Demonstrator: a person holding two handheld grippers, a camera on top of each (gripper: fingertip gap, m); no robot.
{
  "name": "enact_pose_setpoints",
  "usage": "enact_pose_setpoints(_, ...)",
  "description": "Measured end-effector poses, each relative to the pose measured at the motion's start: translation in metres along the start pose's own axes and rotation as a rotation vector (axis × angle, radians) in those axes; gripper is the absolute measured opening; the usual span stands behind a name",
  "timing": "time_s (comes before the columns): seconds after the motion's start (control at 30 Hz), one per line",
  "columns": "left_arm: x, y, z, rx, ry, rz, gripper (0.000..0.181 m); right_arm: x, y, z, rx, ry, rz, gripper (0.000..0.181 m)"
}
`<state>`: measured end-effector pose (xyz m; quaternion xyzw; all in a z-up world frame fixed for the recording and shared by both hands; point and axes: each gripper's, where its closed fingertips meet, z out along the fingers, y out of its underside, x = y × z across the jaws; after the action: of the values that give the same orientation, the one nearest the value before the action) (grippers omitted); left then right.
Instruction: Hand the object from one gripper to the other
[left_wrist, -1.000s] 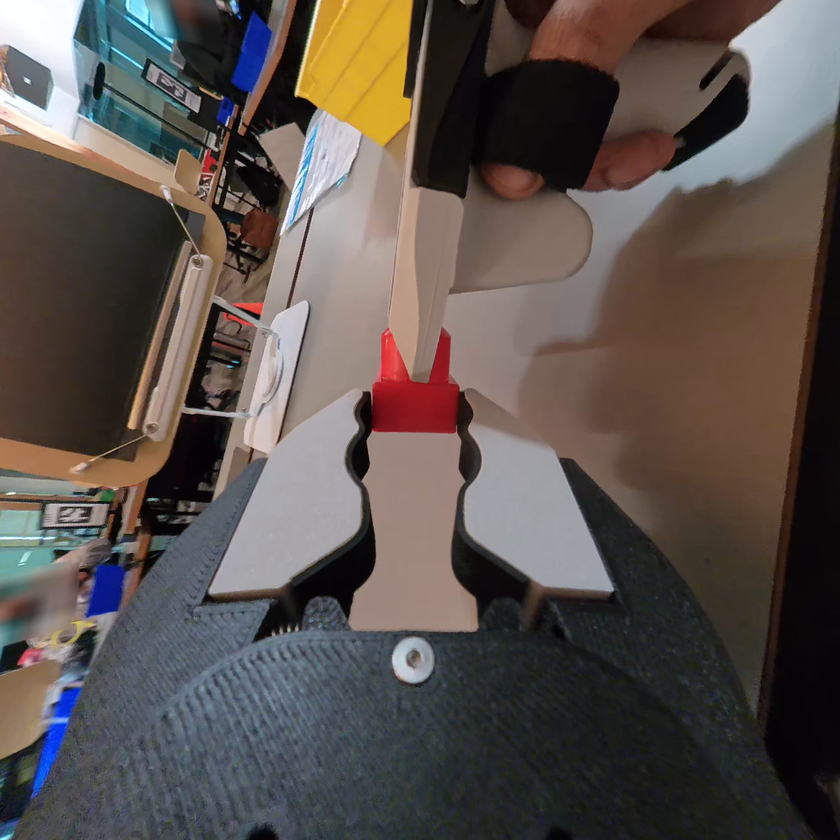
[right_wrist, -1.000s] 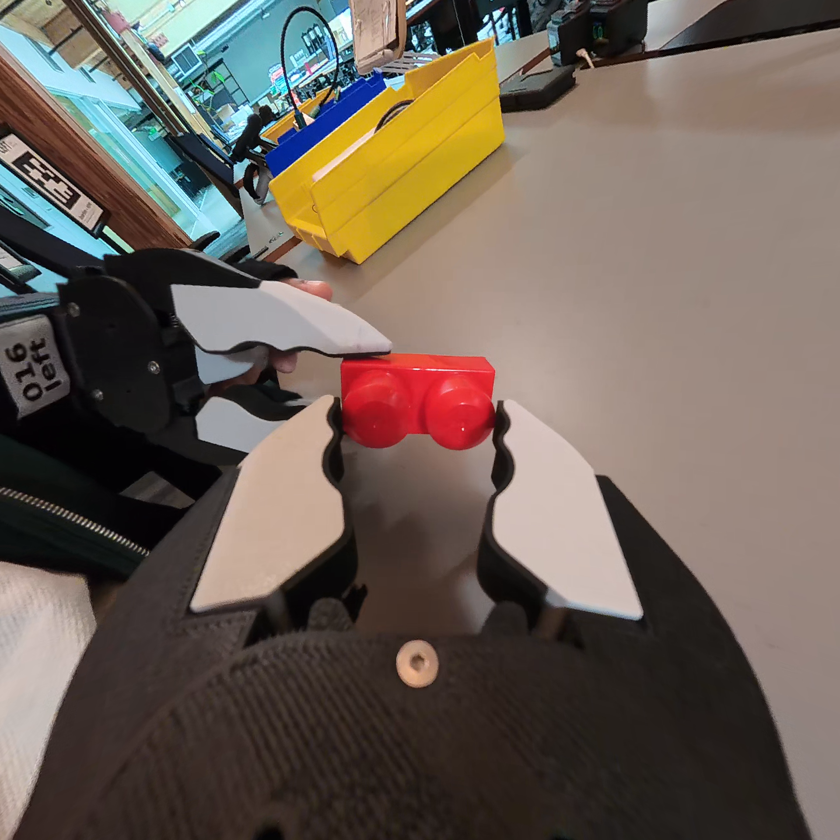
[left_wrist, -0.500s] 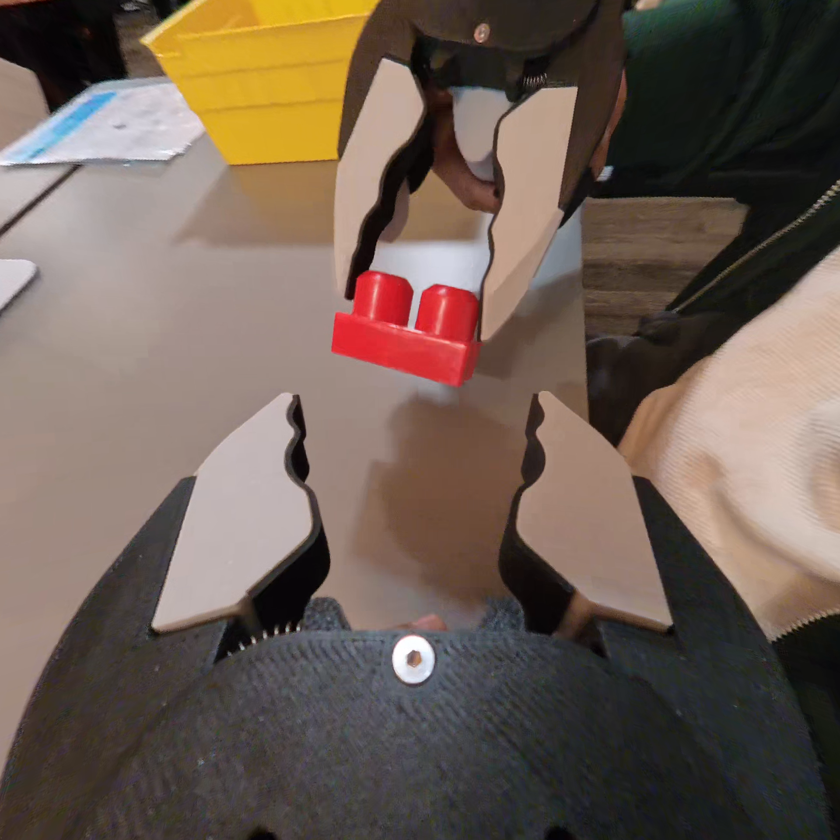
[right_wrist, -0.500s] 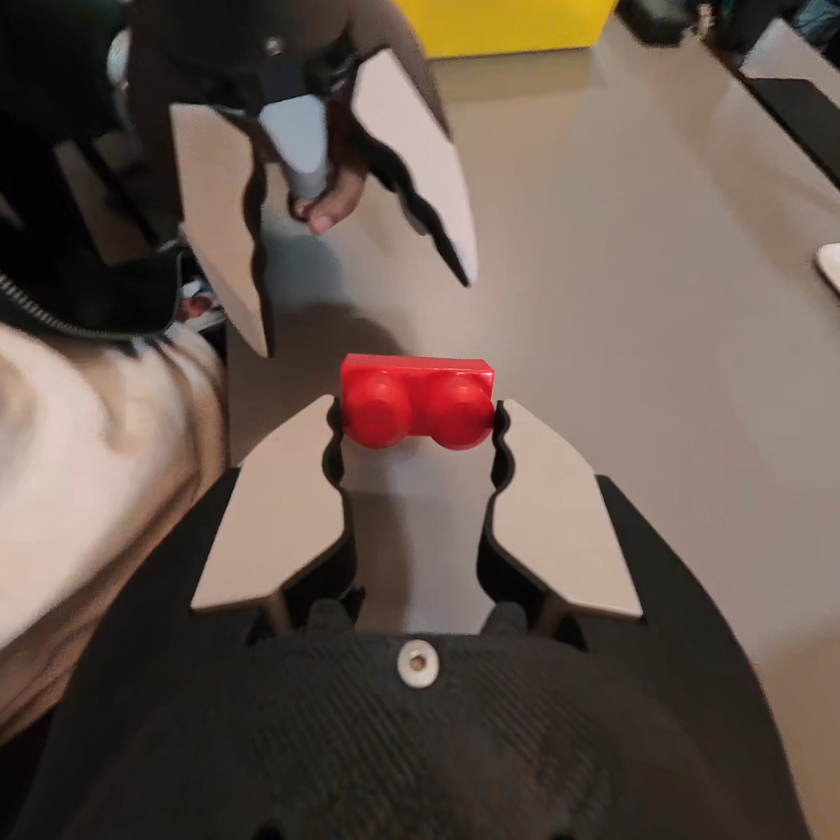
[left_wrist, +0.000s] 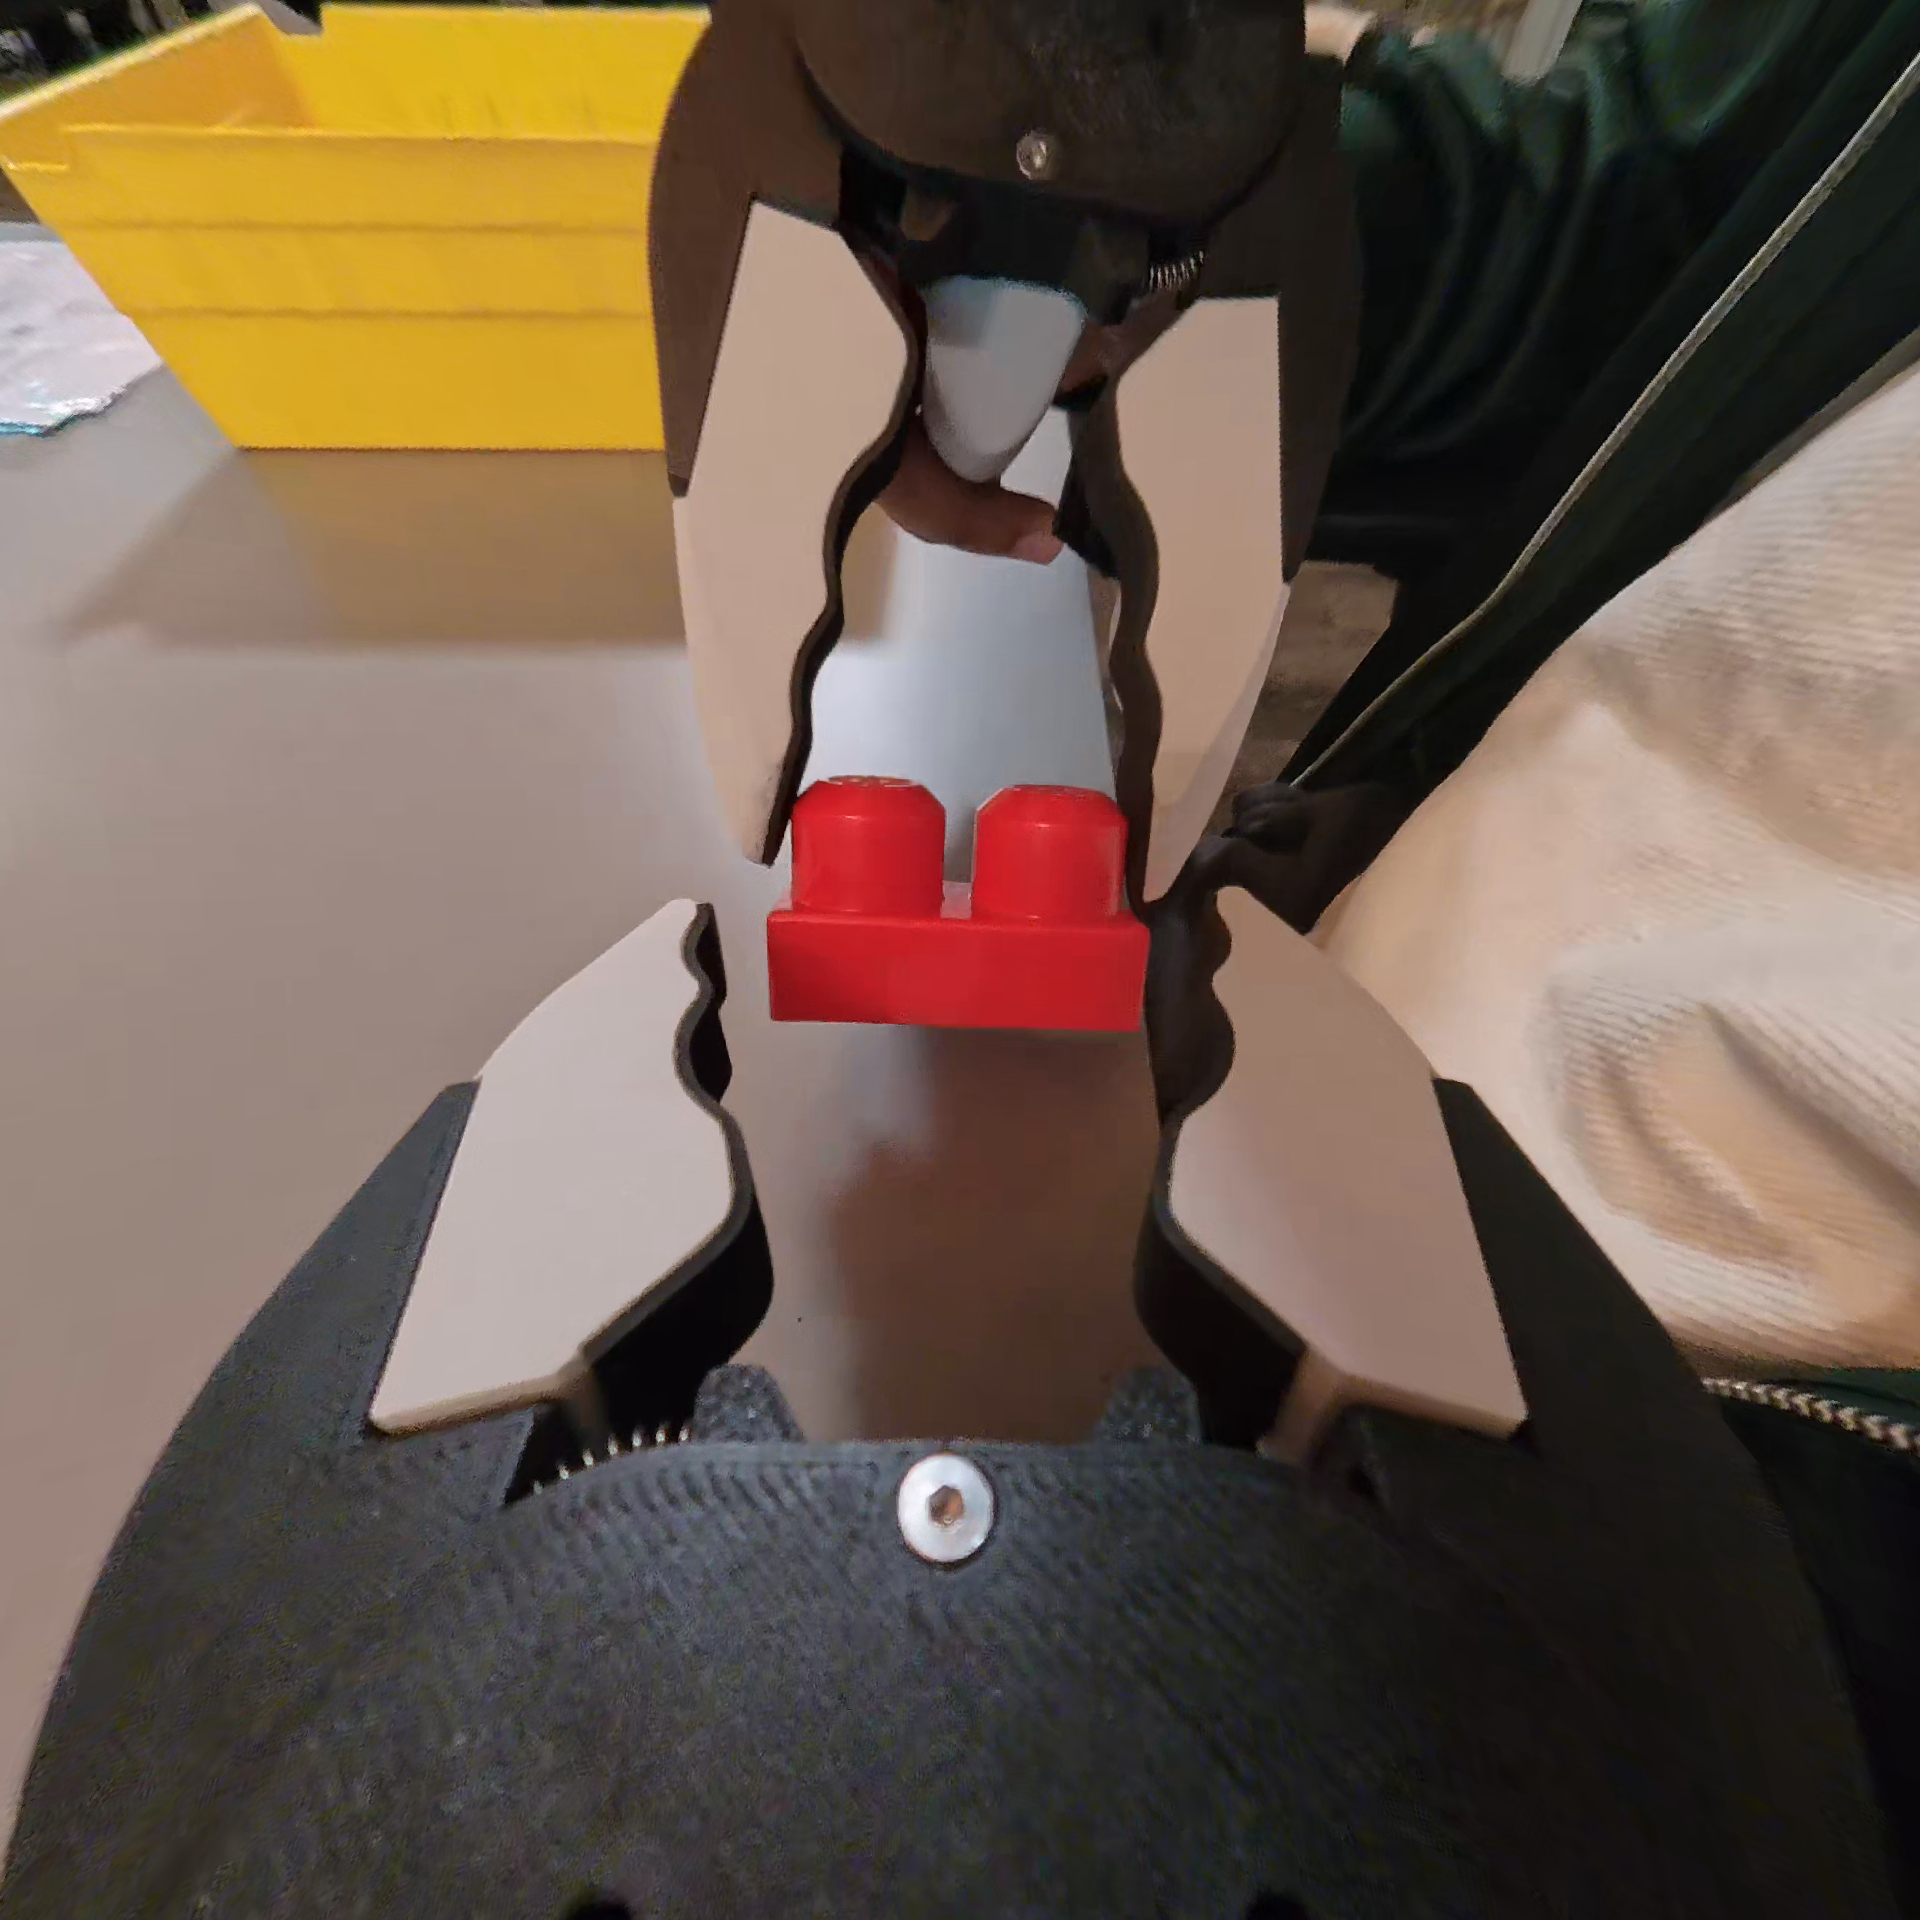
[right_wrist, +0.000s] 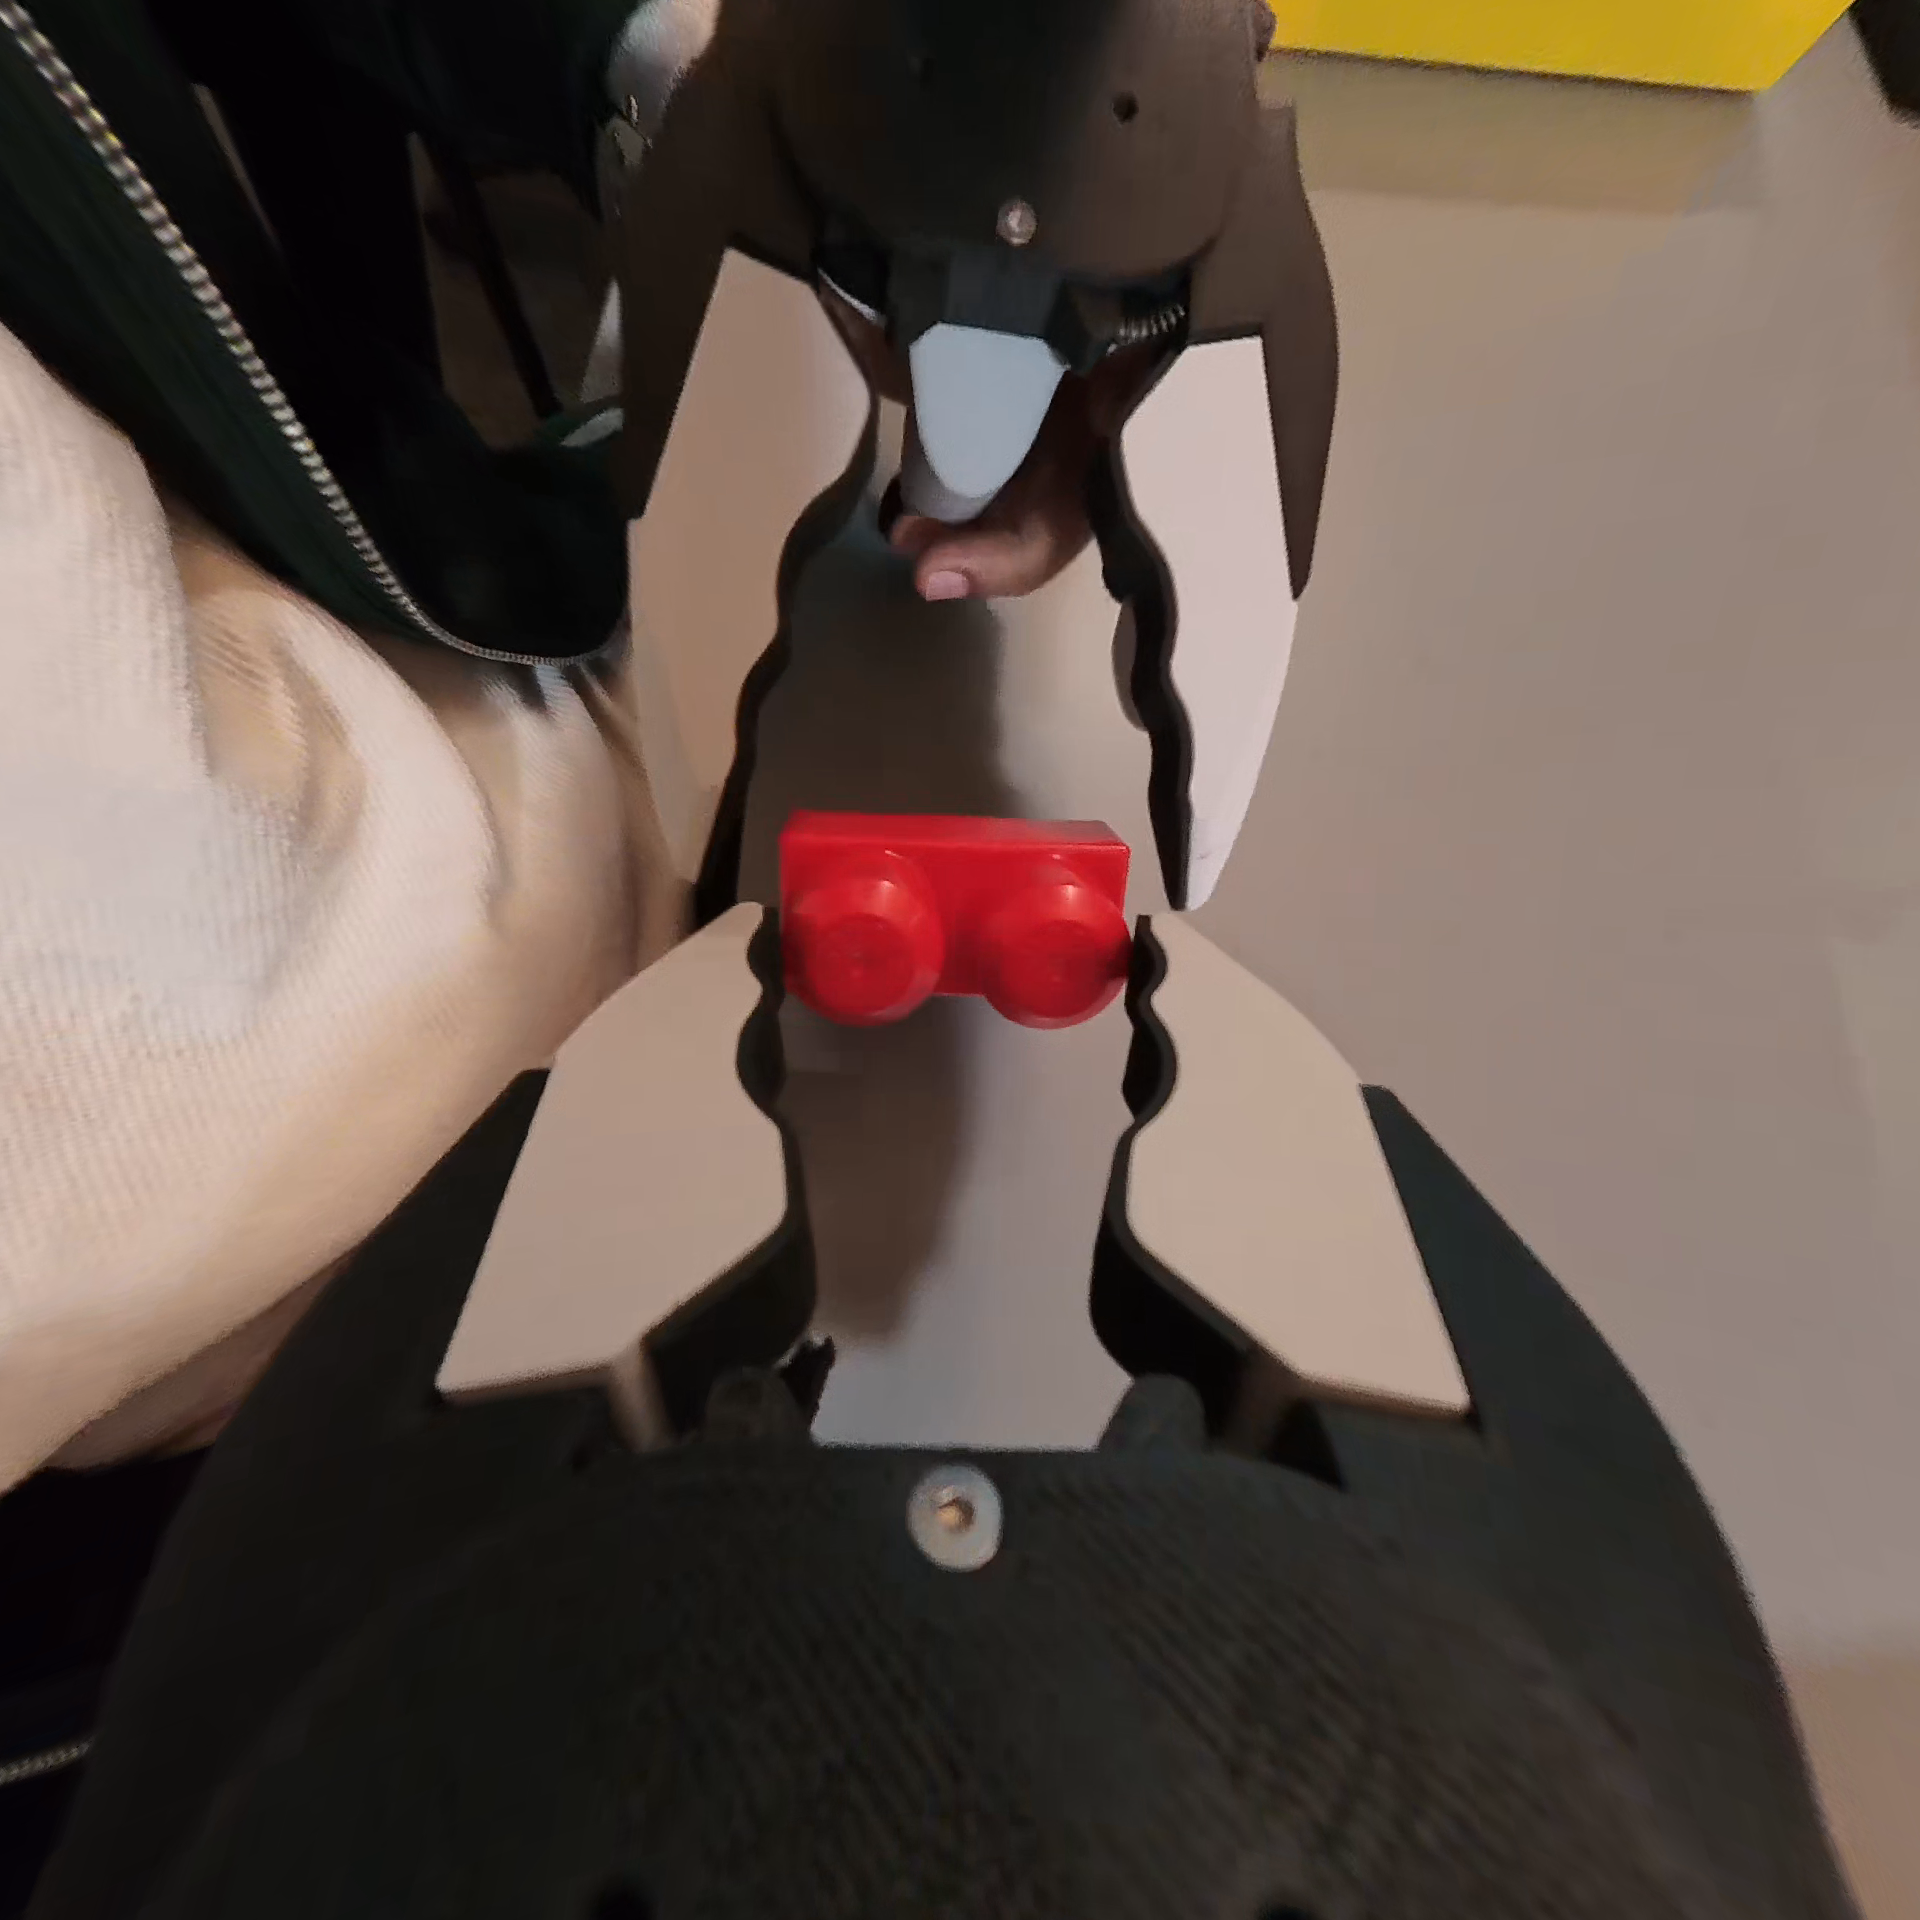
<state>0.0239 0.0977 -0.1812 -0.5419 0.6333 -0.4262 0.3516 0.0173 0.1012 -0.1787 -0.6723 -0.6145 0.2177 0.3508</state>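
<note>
A red two-stud brick (left_wrist: 956, 966) hangs above the grey table (left_wrist: 312, 779). My right gripper (right_wrist: 948, 925) is shut on the brick (right_wrist: 951, 935), one fingertip against the outer side of each stud. In the left wrist view the right gripper (left_wrist: 956, 852) comes down from the top and faces mine. My left gripper (left_wrist: 956, 909) is open, its fingertips on either side of the brick's base. There is a small gap on the left side, and the right fingertip is at the brick's edge. In the right wrist view the left gripper (right_wrist: 951, 888) comes from the top, with its jaws apart around the base.
A yellow bin (left_wrist: 343, 260) stands at the back left of the table, with a paper sheet (left_wrist: 52, 343) beside it. The person's cream garment (left_wrist: 1662, 831) and dark green jacket (left_wrist: 1558, 312) lie close on the right. The bin's edge also shows in the right wrist view (right_wrist: 1558, 26).
A second ago my left gripper was shut on the brick's base. It then opened wide and drew back. Now it has closed in again, fingers narrower around the base. The right gripper kept its hold.
</note>
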Motion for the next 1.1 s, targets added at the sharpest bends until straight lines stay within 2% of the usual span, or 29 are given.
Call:
enact_pose_setpoints(0.03,0.001,-0.003,-0.001,0.022,0.012,-0.016,0.087,-0.001,-0.003,-0.001,0.013,-0.006,0.005,0.064)
enact_pose_setpoints(0.13,0.004,-0.008,-0.003,0.061,0.047,-0.051,0.089,-0.001,-0.009,-0.005,0.032,-0.004,0.018,0.064)
enact_pose_setpoints(0.27,0.009,-0.003,0.002,0.018,0.040,0.001,0.089,-0.001,-0.012,-0.007,0.030,0.000,0.032,0.064)
enact_pose_setpoints(0.53,0.008,0.004,0.007,-0.050,-0.010,0.071,0.077,-0.007,-0.013,-0.005,-0.001,-0.016,0.029,0.064)
enact_pose_setpoints(0.7,-0.001,-0.004,0.000,-0.018,-0.076,0.097,0.076,0.003,-0.022,-0.009,0.069,0.050,-0.011,0.065)
enact_pose_setpoints(0.8,-0.015,-0.013,-0.011,0.041,-0.142,0.079,0.076,0.028,-0.027,-0.016,0.133,0.219,-0.034,0.098)
enact_pose_setpoints(0.87,-0.027,-0.021,-0.023,0.111,-0.174,0.031,0.076,0.041,-0.026,-0.021,0.169,0.282,-0.005,0.107)
enact_pose_setpoints(0.93,-0.038,-0.030,-0.036,0.207,-0.188,-0.036,0.076,0.051,-0.027,-0.026,0.241,0.312,0.056,0.109)
enact_pose_setpoints(1.1,-0.054,-0.040,-0.060,0.366,-0.191,-0.136,0.075,0.056,-0.025,-0.021,0.434,0.234,0.203,0.100)
